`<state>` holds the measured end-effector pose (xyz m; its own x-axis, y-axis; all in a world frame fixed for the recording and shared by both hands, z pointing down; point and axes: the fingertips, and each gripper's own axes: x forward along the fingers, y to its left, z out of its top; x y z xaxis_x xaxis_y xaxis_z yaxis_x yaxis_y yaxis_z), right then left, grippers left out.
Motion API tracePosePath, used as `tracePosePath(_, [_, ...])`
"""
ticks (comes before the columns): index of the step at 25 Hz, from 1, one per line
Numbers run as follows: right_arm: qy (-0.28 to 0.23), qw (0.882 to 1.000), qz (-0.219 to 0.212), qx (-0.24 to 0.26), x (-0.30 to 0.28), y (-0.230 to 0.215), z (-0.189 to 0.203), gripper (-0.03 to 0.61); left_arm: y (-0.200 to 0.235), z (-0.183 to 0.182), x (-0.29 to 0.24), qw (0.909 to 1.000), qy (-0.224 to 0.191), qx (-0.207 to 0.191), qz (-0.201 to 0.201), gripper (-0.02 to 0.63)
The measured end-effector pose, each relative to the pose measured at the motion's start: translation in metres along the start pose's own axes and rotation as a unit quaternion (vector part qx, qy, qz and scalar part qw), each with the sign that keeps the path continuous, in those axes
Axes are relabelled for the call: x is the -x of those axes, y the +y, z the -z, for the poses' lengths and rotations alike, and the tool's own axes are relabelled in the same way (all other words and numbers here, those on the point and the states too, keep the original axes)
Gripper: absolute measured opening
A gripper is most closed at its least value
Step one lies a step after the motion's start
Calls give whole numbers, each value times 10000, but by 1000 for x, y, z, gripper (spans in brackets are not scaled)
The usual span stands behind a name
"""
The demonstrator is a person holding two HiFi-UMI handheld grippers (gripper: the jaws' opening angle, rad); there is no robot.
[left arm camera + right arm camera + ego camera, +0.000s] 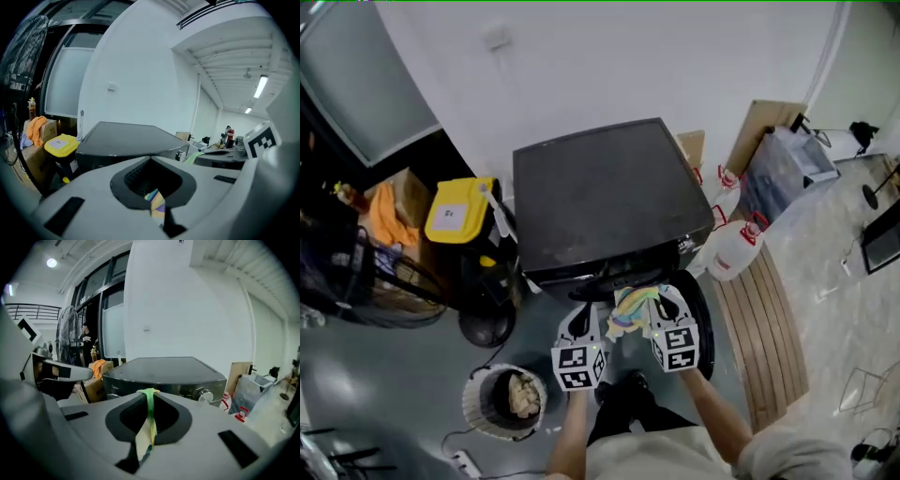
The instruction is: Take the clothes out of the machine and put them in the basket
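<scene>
My left tongs (591, 325) and right tongs (658, 314) both pinch 1 colourful cloth (630, 311), already out of the machine (609, 187). I judge it must still go into the basket (476, 412), lower left of them, which holds 1 garment.

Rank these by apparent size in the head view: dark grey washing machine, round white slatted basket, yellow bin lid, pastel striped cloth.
1. Dark grey washing machine, largest.
2. Round white slatted basket and yellow bin lid look alike; unranked.
3. Pastel striped cloth, smallest, though nearer the camera.
</scene>
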<state>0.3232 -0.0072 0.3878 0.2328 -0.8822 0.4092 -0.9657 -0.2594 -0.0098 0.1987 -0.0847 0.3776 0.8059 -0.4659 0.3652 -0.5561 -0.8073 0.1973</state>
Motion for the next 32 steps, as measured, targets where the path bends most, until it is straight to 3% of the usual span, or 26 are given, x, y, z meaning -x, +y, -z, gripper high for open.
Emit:
tracePosePath(9, [-618,9950,-488,622,49,16,-96,29,-14,-75,48,9976,-481,-329,-368,18])
tracePosePath(13, [-859,9889,-773,934,63,26,-132,29,-2,-95,76,9945,-658,-373,-720,18])
tracePosePath(18, [-1023,9798,-1304,1118,65,62,-150,29,27,-102,120,9873,-851,-298,-1304,18])
tracePosePath(23, [-1049,9648,-2016,1326,62,135,-155,29,71,-96,177,9763,-933,-149,-1948,18])
tracePosePath(32, [-1154,9158,-3411,1781,70,316,-164,29,167,-69,317,9415,-1041,259,-3196,18])
